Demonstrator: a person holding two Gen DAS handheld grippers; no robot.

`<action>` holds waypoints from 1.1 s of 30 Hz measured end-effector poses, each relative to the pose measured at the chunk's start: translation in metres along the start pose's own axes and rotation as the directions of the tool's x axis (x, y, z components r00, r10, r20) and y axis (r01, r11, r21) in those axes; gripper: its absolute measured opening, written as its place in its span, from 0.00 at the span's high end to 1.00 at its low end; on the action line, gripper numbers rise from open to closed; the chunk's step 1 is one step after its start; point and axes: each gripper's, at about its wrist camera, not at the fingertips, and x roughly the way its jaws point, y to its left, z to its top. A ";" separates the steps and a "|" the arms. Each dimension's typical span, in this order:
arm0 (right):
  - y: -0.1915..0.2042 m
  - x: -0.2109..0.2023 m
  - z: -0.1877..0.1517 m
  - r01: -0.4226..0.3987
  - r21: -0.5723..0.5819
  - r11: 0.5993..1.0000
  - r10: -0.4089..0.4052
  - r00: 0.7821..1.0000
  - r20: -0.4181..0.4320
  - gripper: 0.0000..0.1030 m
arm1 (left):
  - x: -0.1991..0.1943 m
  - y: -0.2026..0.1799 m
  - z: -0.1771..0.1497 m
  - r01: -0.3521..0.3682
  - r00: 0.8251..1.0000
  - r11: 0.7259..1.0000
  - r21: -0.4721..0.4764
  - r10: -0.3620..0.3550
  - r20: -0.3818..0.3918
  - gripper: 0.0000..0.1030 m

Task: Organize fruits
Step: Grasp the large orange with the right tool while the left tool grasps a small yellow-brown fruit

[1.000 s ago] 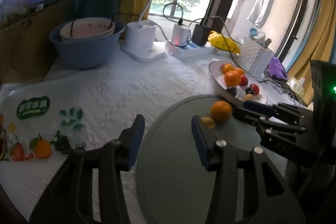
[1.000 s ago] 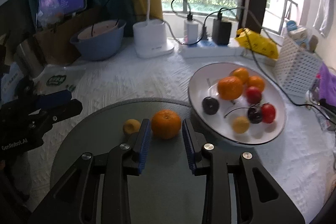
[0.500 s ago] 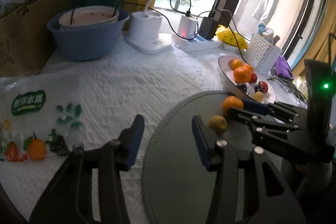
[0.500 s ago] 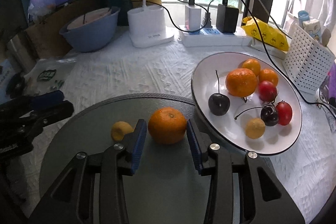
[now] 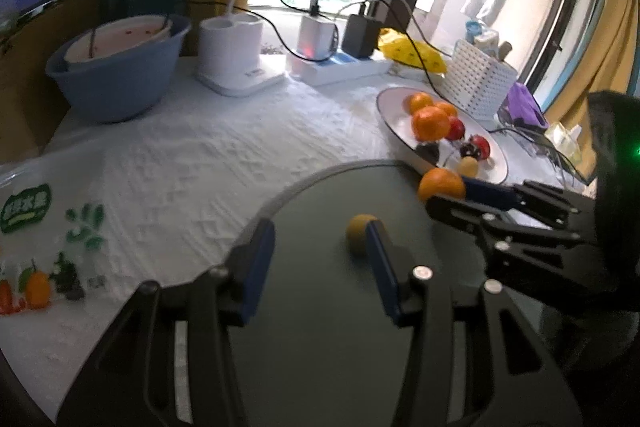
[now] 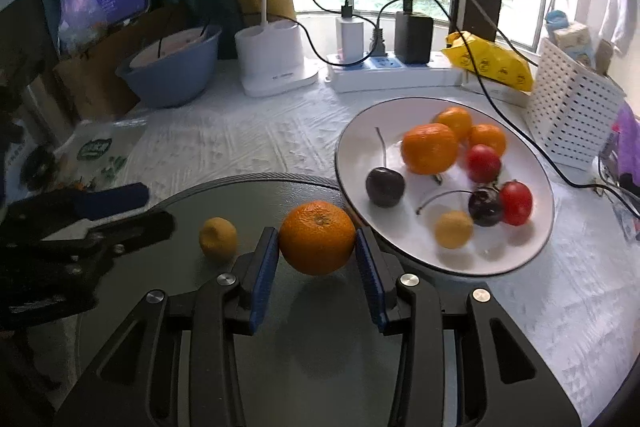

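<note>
Orange (image 6: 317,237) on dark mat (image 6: 256,203), between right gripper (image 6: 316,269) pads, contact unclear; left gripper (image 5: 320,261) wide open, empty, beside small lemon (image 5: 359,234).

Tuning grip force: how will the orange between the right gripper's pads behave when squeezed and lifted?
The orange is round, so it would probably roll on the smooth dark tray if a pad nudges it off-centre. Its dimpled peel likely gives fair friction. It probably yields slightly; moderate force from the right gripper should do.
</note>
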 end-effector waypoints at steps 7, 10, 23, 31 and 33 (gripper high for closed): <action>-0.011 -0.011 -0.006 -0.004 0.015 1.000 0.004 1.000 0.015 0.59 | 0.015 -0.010 0.003 -0.012 1.000 1.000 0.019 0.013 -0.024 0.53; -0.013 -0.014 -0.007 -0.012 0.018 1.000 0.011 1.000 0.023 0.59 | 0.018 -0.012 0.003 -0.017 0.999 0.999 0.032 0.018 -0.033 0.53; -0.023 -0.022 -0.013 -0.025 0.042 0.999 0.024 0.999 0.040 0.59 | 0.034 -0.025 0.004 -0.003 0.997 0.997 0.074 0.009 -0.081 0.53; -0.029 -0.029 -0.016 -0.020 0.054 0.998 0.017 0.999 0.048 0.59 | 0.036 -0.027 0.005 -0.002 0.996 0.996 0.090 0.010 -0.089 0.70; -0.031 -0.031 -0.016 -0.018 0.056 0.998 0.015 0.999 0.052 0.59 | 0.036 -0.027 0.005 0.007 0.996 0.997 0.082 0.000 -0.087 0.70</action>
